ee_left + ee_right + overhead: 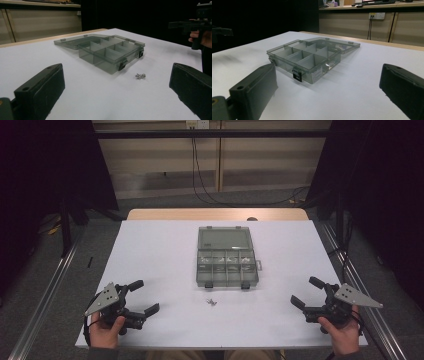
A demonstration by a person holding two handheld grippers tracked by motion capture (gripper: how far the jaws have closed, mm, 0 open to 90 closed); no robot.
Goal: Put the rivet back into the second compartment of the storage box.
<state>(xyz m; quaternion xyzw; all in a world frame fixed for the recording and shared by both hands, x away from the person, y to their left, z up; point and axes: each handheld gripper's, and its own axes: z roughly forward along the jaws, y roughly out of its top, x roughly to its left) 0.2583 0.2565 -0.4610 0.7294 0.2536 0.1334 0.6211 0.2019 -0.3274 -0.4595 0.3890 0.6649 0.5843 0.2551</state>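
Screws (212, 301) lie loose just before the open box (227, 267) at mid-table (nothing picked up yet). Left gripper (141, 297) and right gripper (303, 292) rest wide open and empty near the table's (150, 250) front corners. Next, likely: reach in, pinch a screw; nothing blocks.

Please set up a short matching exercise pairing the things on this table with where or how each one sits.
Things:
1. organizer box
2. small screws
3. left claw
4. right claw

Places or states:
A. loose on the table, just in front of the box
B. open, at the table's right near corner
C. lid folded back flat, mid-table
D. open, at the table's left near corner

Pairs: 1-C, 2-A, 3-D, 4-B
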